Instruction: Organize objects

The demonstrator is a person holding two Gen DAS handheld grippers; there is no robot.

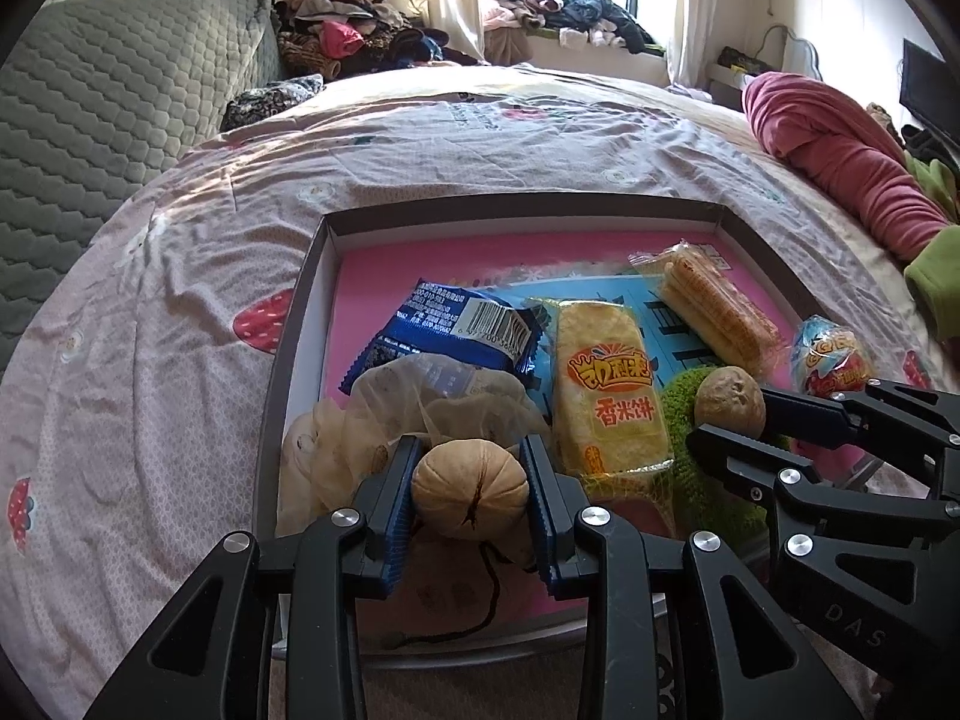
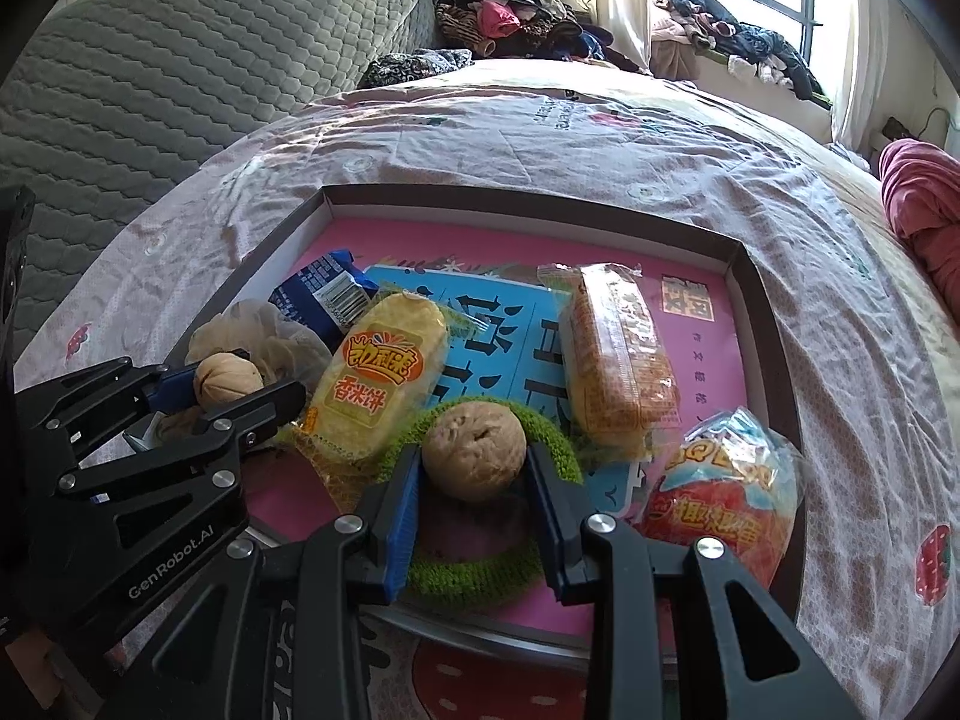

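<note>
Mesh bag (image 1: 420,402) partly hidden behind left gripper (image 1: 471,483) – contents unclear; green ring (image 2: 480,564) half covered by right gripper (image 2: 474,468); tray (image 1: 288,360) near edge blocked.

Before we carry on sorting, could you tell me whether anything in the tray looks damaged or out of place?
Nothing looks spilled. One oddity: the pale ridged walnut clamped in the left tool has a dark split in its shell. The snack packets lie askew and overlapping in the grey-rimmed pink tray, the blue foil packet partly under the sheer mesh pouch.

Black tool (image 1: 470,501), blue pads (image 1: 401,516), silver screws (image 1: 345,517)
</note>
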